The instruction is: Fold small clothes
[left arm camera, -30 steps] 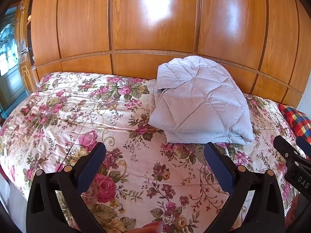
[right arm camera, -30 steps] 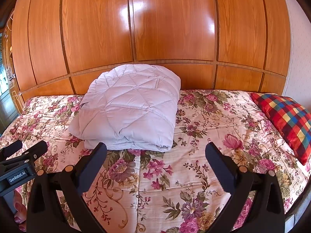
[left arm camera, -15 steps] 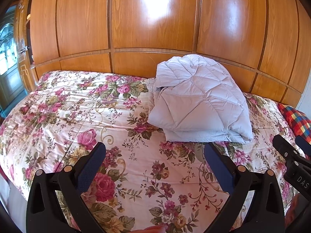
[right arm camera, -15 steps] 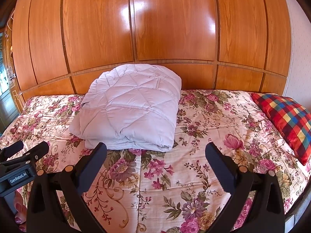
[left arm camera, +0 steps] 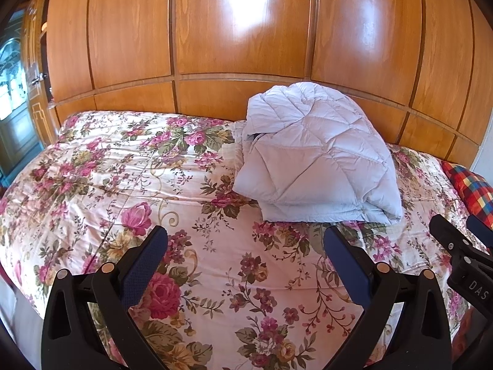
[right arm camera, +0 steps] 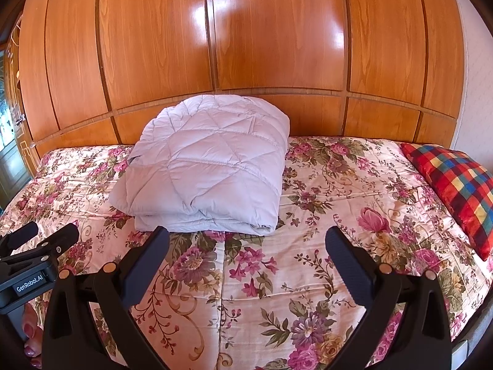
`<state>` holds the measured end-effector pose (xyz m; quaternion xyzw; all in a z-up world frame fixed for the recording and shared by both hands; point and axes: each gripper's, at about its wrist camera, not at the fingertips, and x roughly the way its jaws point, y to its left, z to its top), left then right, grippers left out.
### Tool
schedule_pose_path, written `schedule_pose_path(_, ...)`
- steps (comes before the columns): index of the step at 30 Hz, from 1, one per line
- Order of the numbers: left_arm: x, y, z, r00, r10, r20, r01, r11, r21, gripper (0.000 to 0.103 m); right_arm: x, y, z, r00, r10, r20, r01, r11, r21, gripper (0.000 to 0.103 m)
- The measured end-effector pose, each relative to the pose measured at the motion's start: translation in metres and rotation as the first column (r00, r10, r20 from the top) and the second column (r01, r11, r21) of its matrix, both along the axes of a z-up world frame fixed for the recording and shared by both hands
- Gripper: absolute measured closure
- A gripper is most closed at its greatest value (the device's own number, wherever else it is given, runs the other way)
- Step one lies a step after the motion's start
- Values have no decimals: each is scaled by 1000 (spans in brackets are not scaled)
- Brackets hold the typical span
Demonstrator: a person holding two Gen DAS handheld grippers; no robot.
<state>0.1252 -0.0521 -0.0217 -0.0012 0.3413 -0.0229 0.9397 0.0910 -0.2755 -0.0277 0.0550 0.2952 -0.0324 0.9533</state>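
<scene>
Lying folded on the flowery bed cover (right arm camera: 308,265), the pale puffy jacket (right arm camera: 209,166) rests by the wooden wall (right arm camera: 277,30). Near the jacket, the left gripper (left arm camera: 245,243) and right gripper (right arm camera: 247,243) are both wide, holding nothing. One reads "GenRobot.AI", the other "DAS". A checked pillow (right arm camera: 456,182) lies far from the jacket.

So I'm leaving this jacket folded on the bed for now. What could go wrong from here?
The folded quilted jacket is puffy, with loose layers at its front edge, so it may spring open. It leans against the wooden panelling and may slump. Both the left gripper and right gripper are open, restraining nothing.
</scene>
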Motion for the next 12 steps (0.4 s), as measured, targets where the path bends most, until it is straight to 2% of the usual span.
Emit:
schedule_pose_path(3, 3, 0, -4, 1000, -3, -9, 3, 1000, 5, 3, 2, -2, -3, 1000, -5, -9, 5, 1000, 3, 2)
schedule_pose_path(7, 15, 2, -15, 998, -13, -67, 13, 1000, -10, 3, 7, -7, -13, 999, -25, -34, 25, 1000, 0, 2)
schedule_pose_path(12, 43, 21, -39, 992, -2, -124, 5, 1000, 23, 3, 19, -34, -36, 992, -107, -72, 106, 994, -22, 2)
